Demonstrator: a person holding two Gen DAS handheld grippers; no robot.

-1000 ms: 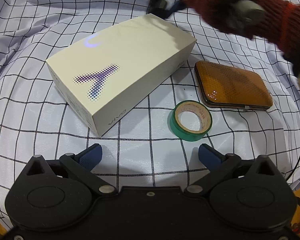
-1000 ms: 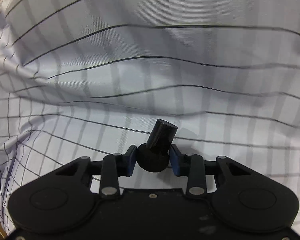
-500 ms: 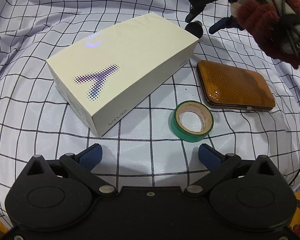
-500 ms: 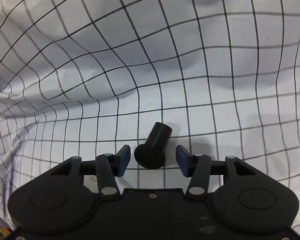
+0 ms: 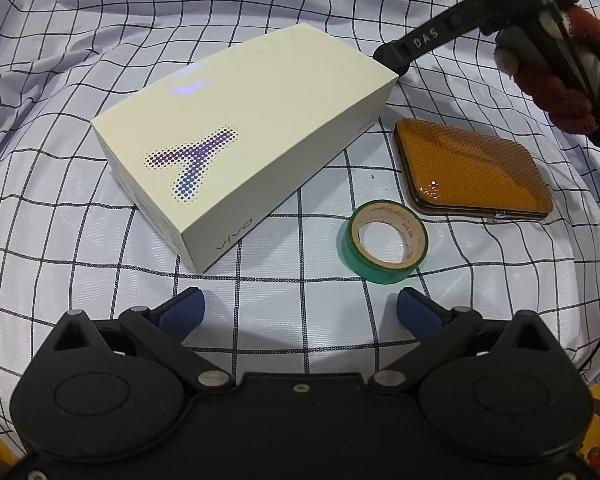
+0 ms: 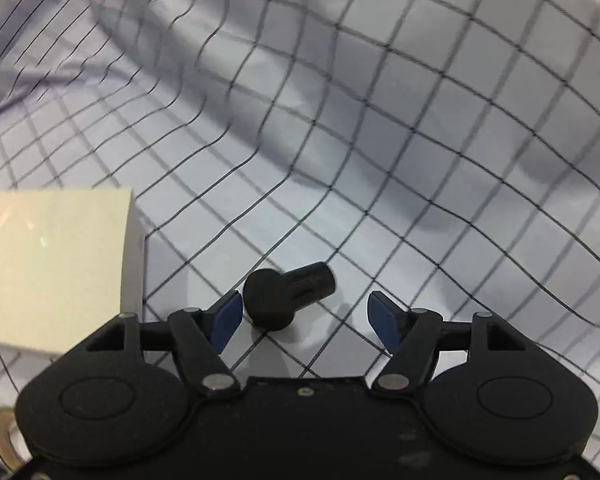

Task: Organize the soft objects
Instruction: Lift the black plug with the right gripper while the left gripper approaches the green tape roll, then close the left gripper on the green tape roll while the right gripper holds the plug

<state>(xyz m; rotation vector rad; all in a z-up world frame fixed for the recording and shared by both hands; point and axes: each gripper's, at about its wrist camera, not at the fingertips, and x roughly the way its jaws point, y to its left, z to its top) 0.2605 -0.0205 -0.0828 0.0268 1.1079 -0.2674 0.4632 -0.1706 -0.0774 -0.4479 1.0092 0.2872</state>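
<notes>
Around the cream box (image 5: 236,140) with its purple dotted Y lie my white cloth (image 5: 300,312) gridded in black, a green tape roll (image 5: 384,248), an amber mesh-patterned case (image 5: 472,172), and a black knob (image 6: 284,296) beyond my blue pads (image 6: 226,316).

tape roll (image 5: 385,241) right of box (image 5: 236,148); case (image 5: 474,170) behind tape

Right view: cream box (image 6: 56,264) was cut off at the left edge, checked cloth (image 6: 380,100) motion-blurred. Left view: gloved hand (image 5: 560,76) cut off top right; box hid right gripper's fingertips.
</notes>
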